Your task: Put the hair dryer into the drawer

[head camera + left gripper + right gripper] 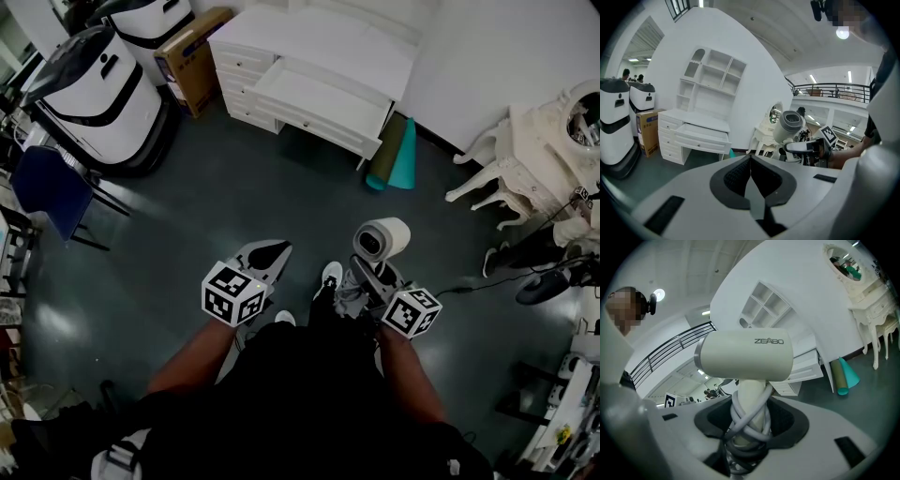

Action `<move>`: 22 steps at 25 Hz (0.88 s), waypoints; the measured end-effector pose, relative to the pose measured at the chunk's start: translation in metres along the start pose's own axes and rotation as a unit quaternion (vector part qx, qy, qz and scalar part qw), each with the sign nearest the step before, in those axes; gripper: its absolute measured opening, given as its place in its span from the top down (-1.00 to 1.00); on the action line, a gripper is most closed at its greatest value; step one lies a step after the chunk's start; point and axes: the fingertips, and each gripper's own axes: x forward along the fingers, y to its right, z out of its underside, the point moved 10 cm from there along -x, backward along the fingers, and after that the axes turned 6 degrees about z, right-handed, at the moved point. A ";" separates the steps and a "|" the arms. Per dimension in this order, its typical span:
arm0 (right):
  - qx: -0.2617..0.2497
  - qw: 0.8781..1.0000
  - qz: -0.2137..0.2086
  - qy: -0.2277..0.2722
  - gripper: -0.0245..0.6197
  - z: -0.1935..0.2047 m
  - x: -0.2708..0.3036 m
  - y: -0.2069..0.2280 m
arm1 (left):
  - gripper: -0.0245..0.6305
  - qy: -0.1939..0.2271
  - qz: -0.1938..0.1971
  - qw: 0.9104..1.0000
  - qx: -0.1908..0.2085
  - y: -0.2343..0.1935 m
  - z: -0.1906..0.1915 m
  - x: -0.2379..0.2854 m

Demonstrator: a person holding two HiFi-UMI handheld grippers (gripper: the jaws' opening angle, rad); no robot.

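- Hair dryer [745, 355]: pale body, upright, barrel crosswise above the right gripper [750, 427]. Its cord [746, 412] is wound in loops round the handle.
- Right gripper: jaws pinch the dryer's cord-wrapped handle low down. The barrel stands clear above the jaw tips.
- Head view: the dryer [380, 239] rides just ahead of the right gripper [367, 281], over the dark floor [187, 216], close in front of the person's body.
- Left gripper [750, 161]: jaws pressed together with nothing between them. It is held level, beside the right gripper and apart from it.
- Drawer [323, 117]: pulled out from the white desk [309, 37], well ahead of both grippers and slightly left of the right one. Its inside looks bare from the head view.
- Rolled mats [396, 155] lean at the desk's right end, ahead of the right gripper.
- Progress (judgement): the dryer is grasped and the drawer is open. The carry across the floor, the lowering into the drawer and the release are not yet done.
- Closing the drawer may follow; the task sentence does not ask for it.
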 end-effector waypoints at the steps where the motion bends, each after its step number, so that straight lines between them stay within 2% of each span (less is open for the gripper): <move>1: 0.000 1.000 -0.002 -0.001 0.23 -0.004 0.004 0.003 | 0.89 -0.002 -0.003 1.000 -0.001 -0.003 -0.002 0.003; 13: -0.017 0.999 -0.028 0.004 0.23 -0.088 0.062 0.059 | 0.89 0.004 -0.016 1.000 0.022 -0.040 -0.071 0.083; 22: -0.019 0.999 -0.041 -0.008 0.23 -0.147 0.088 0.120 | 0.89 -0.003 -0.028 0.999 0.018 -0.056 -0.110 0.166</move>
